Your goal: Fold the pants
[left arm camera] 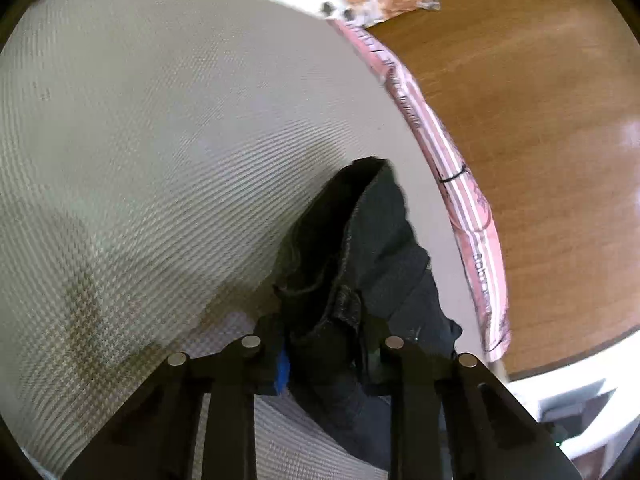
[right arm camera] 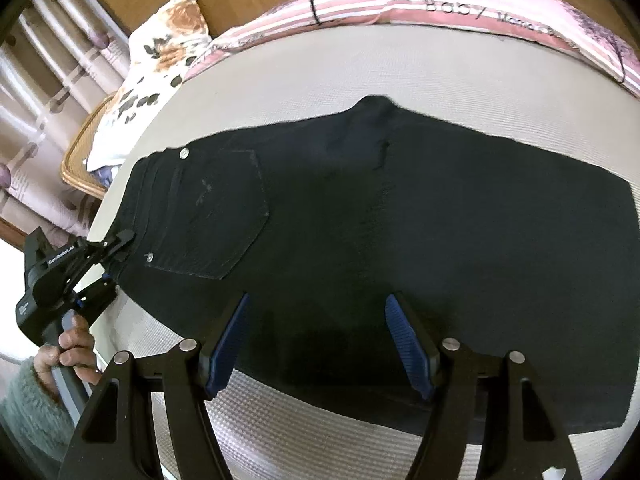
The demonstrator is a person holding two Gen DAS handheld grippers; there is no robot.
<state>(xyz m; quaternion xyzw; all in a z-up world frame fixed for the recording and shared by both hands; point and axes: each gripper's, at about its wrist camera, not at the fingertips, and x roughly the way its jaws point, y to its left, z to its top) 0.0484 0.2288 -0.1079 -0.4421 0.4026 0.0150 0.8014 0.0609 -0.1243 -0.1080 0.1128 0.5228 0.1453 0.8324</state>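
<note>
Left gripper (left arm camera: 326, 350) clamps the pants' (right arm camera: 360, 220) waistband; right gripper (right arm camera: 318, 340) hovers wide over their near edge.

Left wrist view: very close, low over the grey mattress (left arm camera: 160, 140), facing along the jaws toward the pink striped bedding (left arm camera: 472, 216) and wooden headboard (left arm camera: 540, 120). Right wrist view: higher and farther back, looking across the black pants (right arm camera: 400, 220) toward that same bedding. Shared: mattress, pants, pink bedding, floral pillow (right arm camera: 156, 68); left gripper (right arm camera: 120, 249) visible at the right view's left edge.
</note>
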